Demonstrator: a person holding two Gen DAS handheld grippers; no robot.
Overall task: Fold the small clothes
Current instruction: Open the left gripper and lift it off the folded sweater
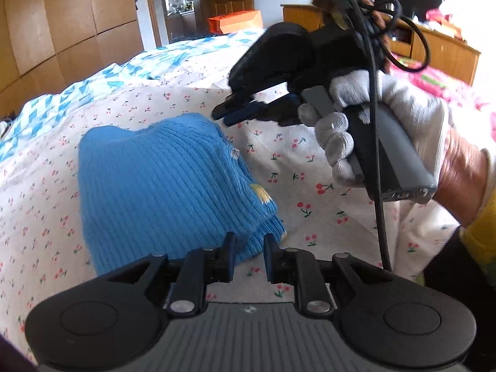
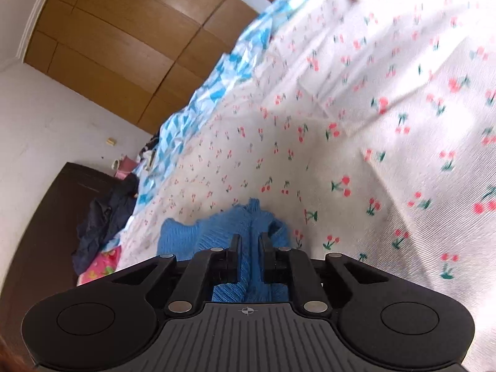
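**On the bed: blue knit down in a bundle, both claws at its edges**

Across the cherry-print bed sheet (image 1: 310, 170) lies the blue knit top (image 1: 161, 179), doubled into a compact block w/ a ribbed hem facing my left cam. It sits flat on the bedding, which I judge is why neither side needs to carry weight right now.

Left claw (image 1: 249, 238): jaws a narrow gap apart and released. The hem corner shows past the tips, but I see sheet thru the gap, so nothing is pinched. It hangs low and angled down, prob. ready to catch that corner.

Right claw (image 1: 223, 113), gripped by a white-gloved hand (image 1: 387, 114), hovers by the far corner of the knit, jaws almost together. From its own cam blue ribbing fills the slot betw. the fingers. Whether that's cloth pinched or just seen beyond, I can't tell.

My read: main folds are done, w/ tidying or a last fold to go. Risk: tugging one corner would slide the whole bundle open.
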